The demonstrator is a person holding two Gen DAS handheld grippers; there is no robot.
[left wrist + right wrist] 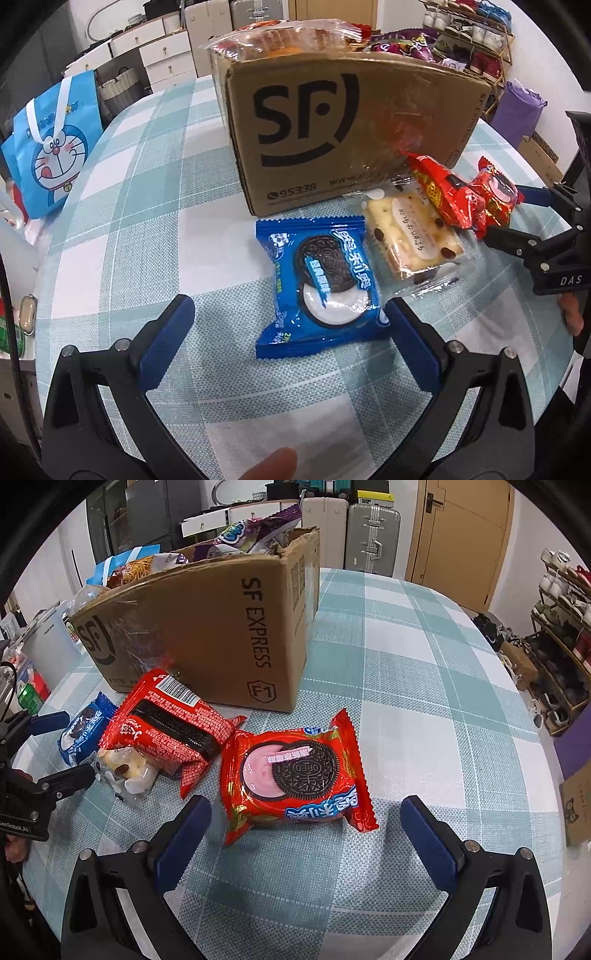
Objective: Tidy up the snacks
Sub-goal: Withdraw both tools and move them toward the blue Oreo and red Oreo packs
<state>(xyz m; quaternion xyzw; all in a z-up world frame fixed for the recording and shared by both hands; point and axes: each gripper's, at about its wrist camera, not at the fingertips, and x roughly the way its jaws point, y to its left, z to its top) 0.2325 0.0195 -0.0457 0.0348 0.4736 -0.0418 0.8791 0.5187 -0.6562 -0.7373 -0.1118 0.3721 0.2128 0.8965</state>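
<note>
Checked cloth in green and white covers the counter. A brown box stands on it, full of snack bags to the top. Four small snacks lie in front of the box.

My left fingers are spread wide and hold nothing. A blue cookie pack lies flat on the cloth just ahead of them, between the two tips. Its right edge is very near my right-side tip; I cannot tell if they touch. A clear cake pack lies right beside the blue one, closer to the box.

My right fingers are spread wide too, and they are empty. A red cookie pack with a pink cookie picture lies between them, not touching either tip. Another red pack lies just left of it, resting partly on the cake pack.

Each gripper shows at the edge of the other's view.

A blue bag with a cartoon cat stands off the far left of the counter. Shoes fill a rack by the wall, and a brown door is behind.
</note>
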